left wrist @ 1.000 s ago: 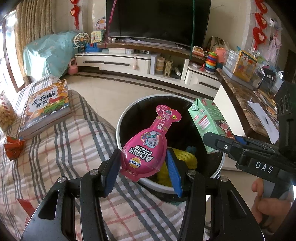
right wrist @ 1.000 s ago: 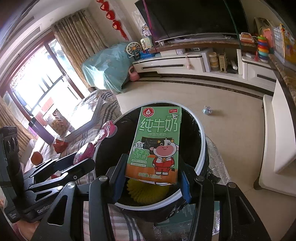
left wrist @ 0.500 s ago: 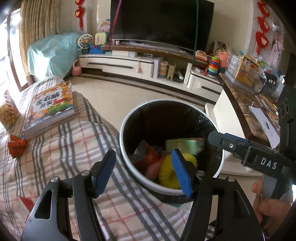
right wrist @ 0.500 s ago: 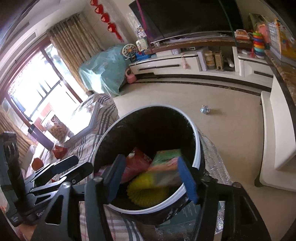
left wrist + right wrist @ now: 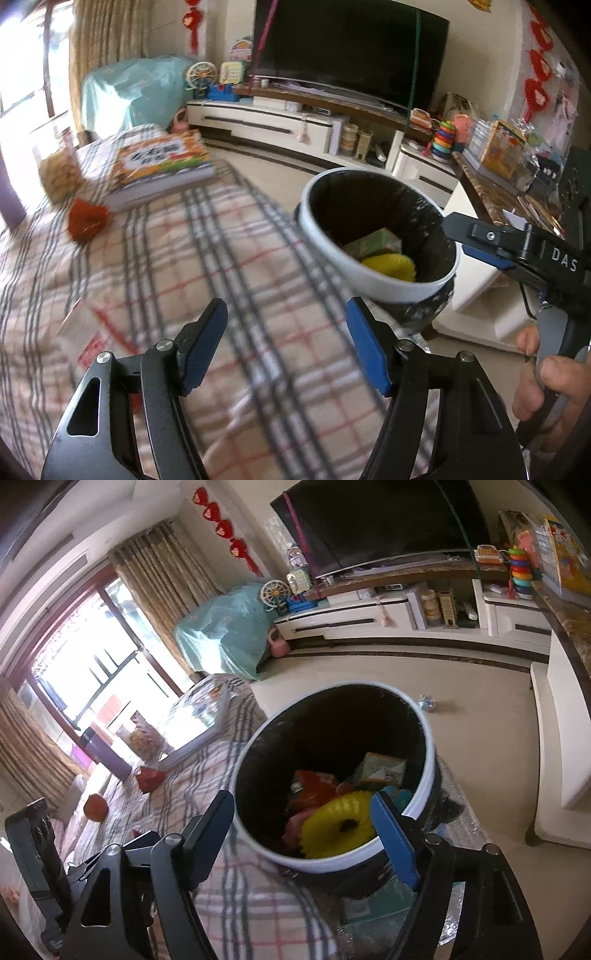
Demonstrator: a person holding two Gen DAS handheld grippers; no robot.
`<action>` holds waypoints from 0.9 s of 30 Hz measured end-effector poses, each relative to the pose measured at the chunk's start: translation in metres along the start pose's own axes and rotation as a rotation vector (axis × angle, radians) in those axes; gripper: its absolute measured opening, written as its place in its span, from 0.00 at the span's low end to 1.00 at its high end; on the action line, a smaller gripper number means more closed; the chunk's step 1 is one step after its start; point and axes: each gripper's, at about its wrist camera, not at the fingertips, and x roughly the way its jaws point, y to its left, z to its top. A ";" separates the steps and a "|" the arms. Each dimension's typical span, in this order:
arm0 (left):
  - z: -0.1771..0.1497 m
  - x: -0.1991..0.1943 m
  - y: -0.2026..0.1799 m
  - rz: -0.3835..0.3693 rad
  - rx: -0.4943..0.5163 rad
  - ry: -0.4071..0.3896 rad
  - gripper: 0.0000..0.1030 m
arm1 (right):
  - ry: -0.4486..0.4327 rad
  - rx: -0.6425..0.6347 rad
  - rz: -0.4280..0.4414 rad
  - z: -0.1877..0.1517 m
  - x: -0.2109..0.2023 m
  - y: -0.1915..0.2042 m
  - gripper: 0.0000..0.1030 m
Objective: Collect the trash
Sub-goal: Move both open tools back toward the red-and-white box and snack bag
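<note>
The right gripper point(image 5: 480, 240), marked "DAS", and the left gripper point(image 5: 288, 343) have both just been opening and stand spread with nothing between them. The bin point(image 5: 424, 738) holds a green carton point(image 5: 380, 770) and yellow trash. A book point(image 5: 159, 166) lies at the far edge of the plaid cloth point(image 5: 229, 258), a TV point(image 5: 351, 55) beyond.

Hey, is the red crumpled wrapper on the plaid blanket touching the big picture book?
Apart. In the left wrist view a strip of plaid blanket shows between the red wrapper and the picture book.
</note>
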 end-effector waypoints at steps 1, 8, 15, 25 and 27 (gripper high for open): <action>-0.003 -0.003 0.005 0.005 -0.011 -0.001 0.66 | 0.004 -0.003 0.005 -0.002 0.000 0.003 0.77; -0.021 -0.023 0.041 0.039 -0.080 -0.011 0.66 | 0.036 -0.025 0.037 -0.022 0.004 0.028 0.78; -0.038 -0.049 0.073 0.053 -0.156 -0.040 0.66 | 0.061 -0.040 0.067 -0.041 0.010 0.051 0.79; -0.067 -0.068 0.129 0.143 -0.251 -0.052 0.67 | 0.129 -0.098 0.117 -0.068 0.026 0.089 0.79; -0.074 -0.070 0.143 0.162 -0.277 -0.048 0.67 | 0.146 -0.115 0.130 -0.073 0.030 0.097 0.79</action>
